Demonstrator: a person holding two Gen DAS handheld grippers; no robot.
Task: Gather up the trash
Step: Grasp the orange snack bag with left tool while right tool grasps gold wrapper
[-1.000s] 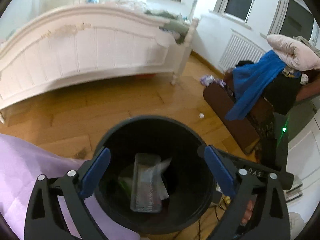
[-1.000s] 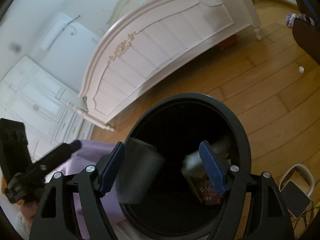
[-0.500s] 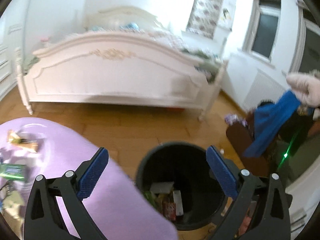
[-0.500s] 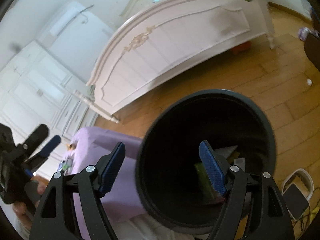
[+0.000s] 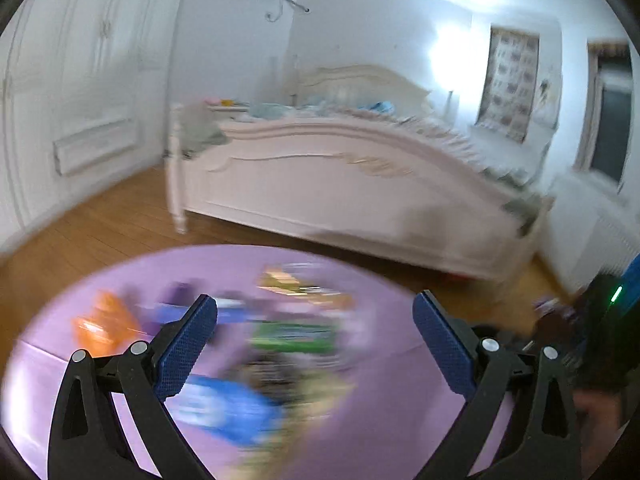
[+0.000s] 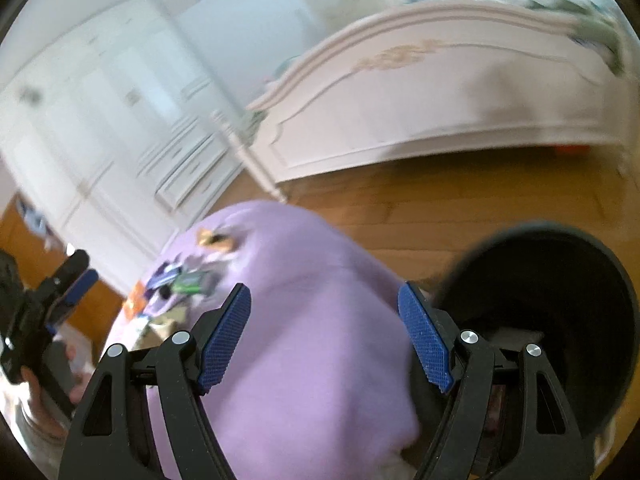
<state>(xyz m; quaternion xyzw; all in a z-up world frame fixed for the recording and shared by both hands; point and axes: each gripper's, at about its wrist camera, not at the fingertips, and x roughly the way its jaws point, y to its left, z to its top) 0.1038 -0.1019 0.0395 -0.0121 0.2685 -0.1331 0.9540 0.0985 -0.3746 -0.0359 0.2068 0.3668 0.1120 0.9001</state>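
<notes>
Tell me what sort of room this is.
A bedroom in a home, most likely: a white carved bed stands on a wooden floor, with tall white wardrobe doors along the wall.

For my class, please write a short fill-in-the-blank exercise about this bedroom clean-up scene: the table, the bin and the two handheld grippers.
1. The wrappers lie on a table covered with a ______ cloth.
2. The bin beside that table is ______ in colour.
3. The jaws of the right gripper stand ______, with nothing between them.
4. Beyond the table stands a white ______ on the wooden floor.

Missing words: purple; black; open; bed
</notes>
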